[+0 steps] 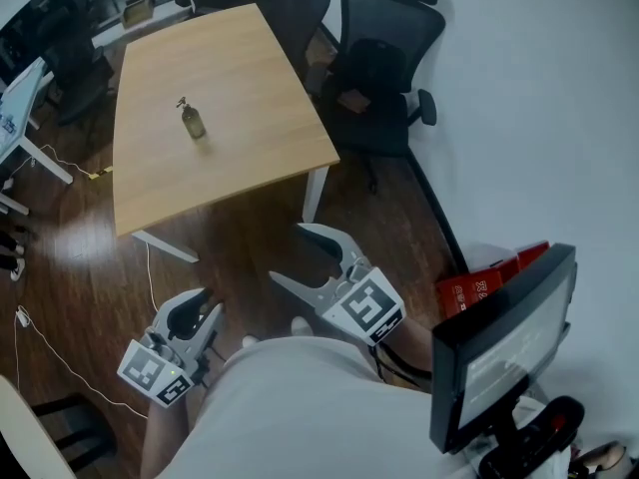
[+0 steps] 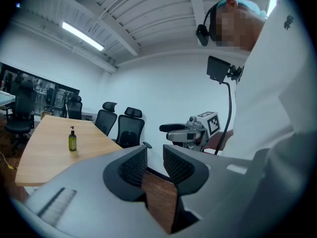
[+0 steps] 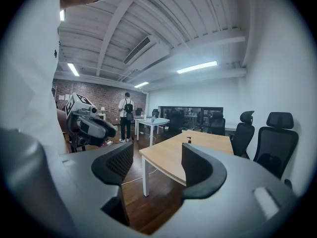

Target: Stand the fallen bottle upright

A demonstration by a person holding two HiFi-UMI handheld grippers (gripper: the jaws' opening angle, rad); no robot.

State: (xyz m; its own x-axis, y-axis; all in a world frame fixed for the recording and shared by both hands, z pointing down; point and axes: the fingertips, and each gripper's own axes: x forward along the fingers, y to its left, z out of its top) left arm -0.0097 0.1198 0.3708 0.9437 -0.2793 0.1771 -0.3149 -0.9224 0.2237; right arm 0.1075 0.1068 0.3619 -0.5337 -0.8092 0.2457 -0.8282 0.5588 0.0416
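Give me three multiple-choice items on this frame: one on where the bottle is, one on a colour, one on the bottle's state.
1. Where is the bottle?
A. on the floor
B. on the wooden table
C. between the right gripper's jaws

2. What colour is the office chair beside the table?
A. black
B. red
C. white

3. How does the bottle sit?
A. lying on its side
B. leaning against a chair
C. upright, pump on top

Answers:
1 B: the head view shows it on the tabletop.
2 A: its seat, back and headrest are all black.
3 C: the left gripper view shows it standing on its base with the pump pointing up.
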